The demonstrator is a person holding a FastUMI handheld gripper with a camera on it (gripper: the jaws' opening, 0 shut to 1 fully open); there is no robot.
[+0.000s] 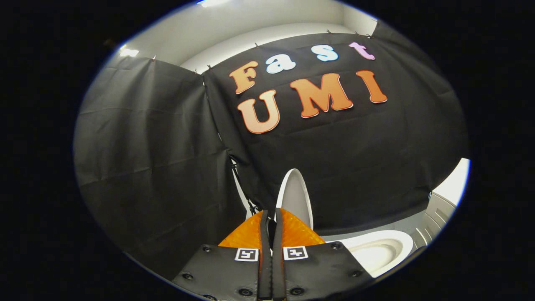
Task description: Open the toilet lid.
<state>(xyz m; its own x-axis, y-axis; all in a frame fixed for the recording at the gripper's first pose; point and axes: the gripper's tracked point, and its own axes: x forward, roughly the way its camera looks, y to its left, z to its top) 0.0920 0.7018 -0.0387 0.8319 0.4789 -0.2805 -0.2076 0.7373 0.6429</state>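
Gripper (271,219) clenched, fingers pressed nearly together, only a thin dark slit left between; cannot tell whether the edge of the toilet lid (296,196) sits pinched in that slit or merely stands just beyond the tips. Lid raised, upright or close to it, rising at twelve o'clock from the fingertips against the black cloth wall (159,159). Toilet seat and bowl (378,251) lying open at about four o'clock from the fingers, well clear of the lid's top edge.

Judged nearly done: lid already up, bowl exposed.

Risks from here: lid dropping back with a slam if let go before resting past its balance point; cause, an early release or a lid not yet leaning on anything behind. Fingers dragging the lid forward on withdrawal if an edge really is caught between them. Cloth wall close behind the lid, so snagging or pushing the fabric possible with further backward travel.

Count: one gripper with two fingers, one lid, one bowl with seat, two square markers (246,254) on the finger mounts.
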